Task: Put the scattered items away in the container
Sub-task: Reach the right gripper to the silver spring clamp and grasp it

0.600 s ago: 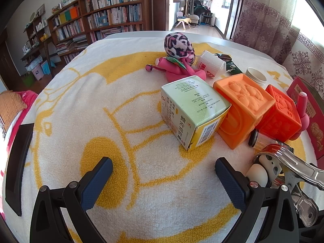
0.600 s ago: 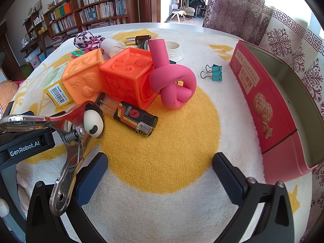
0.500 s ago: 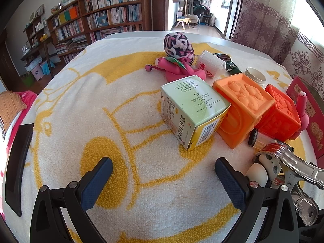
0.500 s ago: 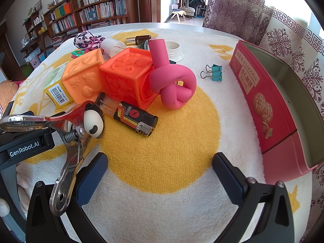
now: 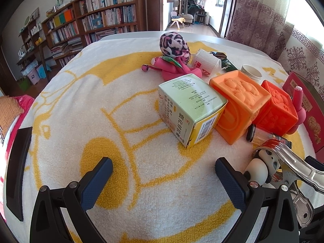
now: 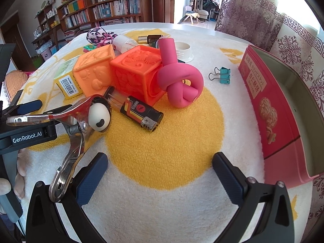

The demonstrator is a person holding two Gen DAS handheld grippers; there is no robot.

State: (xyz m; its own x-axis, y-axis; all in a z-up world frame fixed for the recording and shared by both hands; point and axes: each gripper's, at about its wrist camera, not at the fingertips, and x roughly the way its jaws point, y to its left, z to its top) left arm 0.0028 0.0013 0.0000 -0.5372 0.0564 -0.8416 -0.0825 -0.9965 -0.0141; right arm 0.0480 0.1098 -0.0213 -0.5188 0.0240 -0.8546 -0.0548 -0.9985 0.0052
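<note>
The table (image 6: pixel 202 28), under a white and yellow towel (image 6: pixel 162 145), carries everything. The container, a red tin (image 6: pixel 269 109), lies open at the right edge, its long axis running away from the camera, ahead and to the right of the right claw (image 6: pixel 160 174). That claw is spread wide with nothing between its fingers. The left claw (image 5: pixel 164 179) is equally spread and empty, and the tin is only a sliver at the far right of its view, so the right hand is the nearer one to the container.

The scattered items sit in a row left of the tin: a green box (image 5: pixel 190 109), a pale orange block (image 6: pixel 95 70), a deeper orange block (image 6: pixel 135 70) and a knotted pink tube (image 6: pixel 180 83) with one end pointing up. Nearest the right claw is a lighter (image 6: pixel 139 111), ahead and slightly left, its long axis diagonal, metal head pointing toward the claw and rightward. Likely a wrist turn is needed to close across its narrow width. A teal binder clip (image 6: pixel 222 75) lies just beside the tin.
</note>
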